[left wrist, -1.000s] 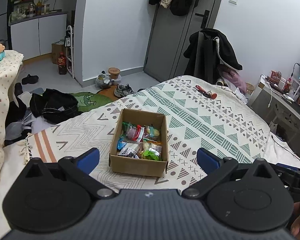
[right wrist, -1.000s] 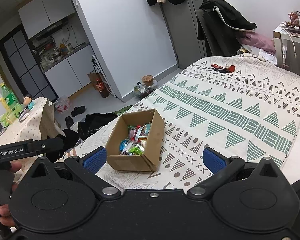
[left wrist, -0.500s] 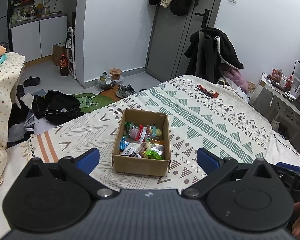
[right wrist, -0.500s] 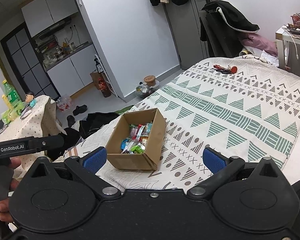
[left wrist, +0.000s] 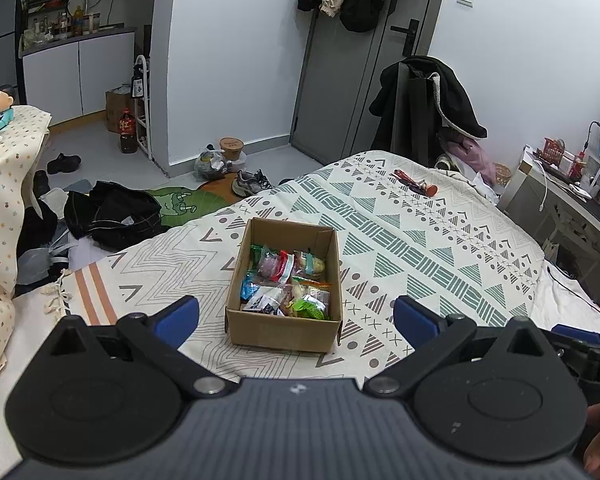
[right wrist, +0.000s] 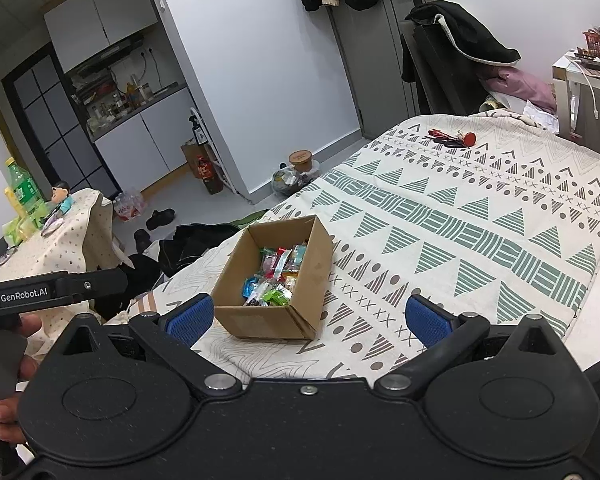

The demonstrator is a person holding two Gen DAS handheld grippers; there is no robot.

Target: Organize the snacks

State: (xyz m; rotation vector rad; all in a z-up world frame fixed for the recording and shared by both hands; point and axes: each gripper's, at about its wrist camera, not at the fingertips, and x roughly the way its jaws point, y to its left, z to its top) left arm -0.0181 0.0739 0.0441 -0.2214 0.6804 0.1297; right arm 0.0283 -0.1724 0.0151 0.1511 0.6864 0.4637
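We have the bed [left wrist: 420, 240] under a patterned cover, soft footing for everything on it. Near its foot-end edge sits the cardboard box [left wrist: 284, 332], open-topped, with the snacks [left wrist: 286, 284] heaped loose inside. Our left hand-held gripper [left wrist: 296, 316] and right hand-held gripper [right wrist: 308, 316] both hover short of the box, fingers spread wide, holding nothing. We judge the main risk to be the box sliding or tipping on the yielding cover if a finger pushes its wall. Slick wrappers could slip from a pinch, or two packets lift together.
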